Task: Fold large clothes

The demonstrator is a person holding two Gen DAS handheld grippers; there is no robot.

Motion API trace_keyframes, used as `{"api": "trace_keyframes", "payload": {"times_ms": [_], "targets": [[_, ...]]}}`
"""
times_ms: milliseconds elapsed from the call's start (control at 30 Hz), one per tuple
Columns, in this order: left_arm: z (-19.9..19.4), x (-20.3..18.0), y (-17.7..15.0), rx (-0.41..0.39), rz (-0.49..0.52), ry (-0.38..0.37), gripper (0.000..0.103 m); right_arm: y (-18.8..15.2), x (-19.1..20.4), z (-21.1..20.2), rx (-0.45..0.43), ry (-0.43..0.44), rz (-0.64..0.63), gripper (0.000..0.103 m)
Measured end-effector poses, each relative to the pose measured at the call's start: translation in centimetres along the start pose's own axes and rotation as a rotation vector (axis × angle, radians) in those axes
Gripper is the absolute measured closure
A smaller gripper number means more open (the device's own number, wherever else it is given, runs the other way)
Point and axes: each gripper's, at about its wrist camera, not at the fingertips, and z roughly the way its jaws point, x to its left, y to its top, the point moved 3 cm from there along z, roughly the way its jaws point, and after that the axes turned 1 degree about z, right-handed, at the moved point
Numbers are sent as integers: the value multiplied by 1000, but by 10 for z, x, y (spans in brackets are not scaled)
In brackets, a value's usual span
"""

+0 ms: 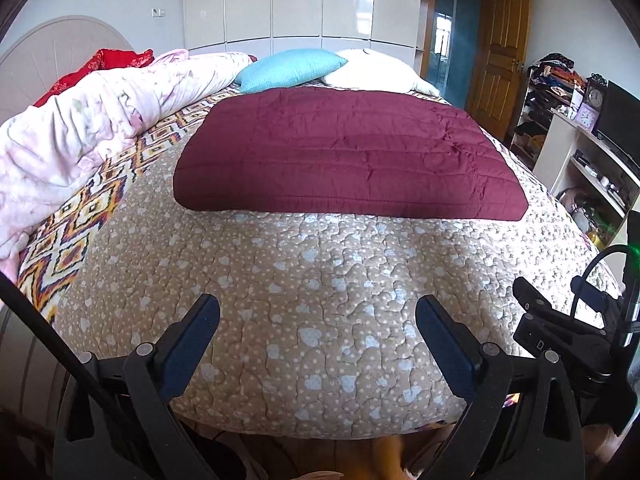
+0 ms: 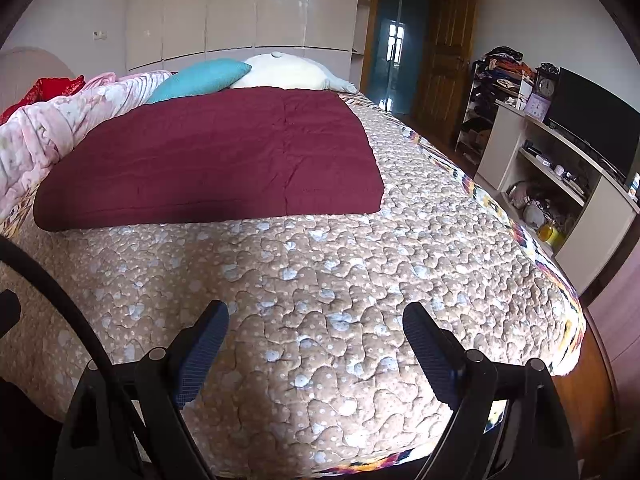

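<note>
Garment: the maroon quilted piece (image 1: 348,156) lies flat on the bed as a wide rectangle with its near edge straight; I judge it already folded at least once, since the edges look doubled and thick.
Where it sits: in the middle of the bed, well back from the near edge, with the blue pillow (image 1: 288,68) and white pillow (image 1: 376,70) just behind it. That leaves bare bedspread (image 1: 320,300) on the near side, room enough to fold toward me.
Left gripper (image 1: 318,320): jaws spread wide, nothing between them, hanging over the bedspread short of the garment.
Right gripper (image 2: 316,326): also wide open and empty, over the near part of the bed, apart from the cloth.
Why both are back: I read this as a pause between folds, both grippers open and clear so I can see the whole outline and pick corners.
Side clutter: the pink duvet (image 1: 80,128) is bunched along the left, touching nothing I need.
Next, in my judgement: reach for the two near corners together.
</note>
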Motion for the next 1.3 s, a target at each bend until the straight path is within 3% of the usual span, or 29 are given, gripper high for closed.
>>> {"api": "trace_keyframes", "payload": {"times_ms": [400, 667, 1300], "targets": [[8, 5, -7, 36, -23, 7, 5, -9, 3, 7, 38, -49, -36, 11], [11, 1, -11, 45, -2, 16, 5, -8, 2, 1, 5, -106, -64, 11], [12, -9, -14, 63, 17, 14, 5, -9, 2, -3, 13, -87, -57, 11]]}}
